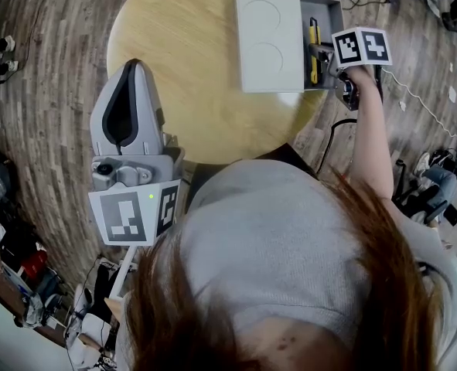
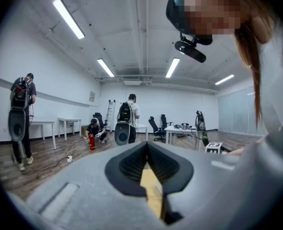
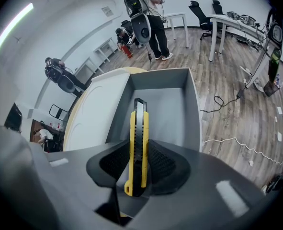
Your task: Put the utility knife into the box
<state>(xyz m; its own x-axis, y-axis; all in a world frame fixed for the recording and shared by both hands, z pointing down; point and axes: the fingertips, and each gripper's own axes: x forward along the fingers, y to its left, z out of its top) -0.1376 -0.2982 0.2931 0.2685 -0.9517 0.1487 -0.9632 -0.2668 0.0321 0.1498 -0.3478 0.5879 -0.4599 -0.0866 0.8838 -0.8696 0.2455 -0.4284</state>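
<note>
Utility knife (image 3: pixel 137 128) step: delivery, not yet released.
Table (image 1: pixel 182 76): round, box (image 3: pixel 191 109) at its edge.
Box: open, grey compartment bare.
Right tongs (image 3: pixel 137 152): clenched on the knife, aimed into that compartment.
Left tongs (image 2: pixel 147 147): closed, empty.
Next: likely lower, then release.

Your right gripper (image 1: pixel 322 55) holds the utility knife (image 1: pixel 314 46) inside the open box (image 1: pixel 322 8) at the tabletop's (image 1: pixel 189 60) far right edge; your left gripper (image 1: pixel 129 91) hovers over its near left edge.
</note>
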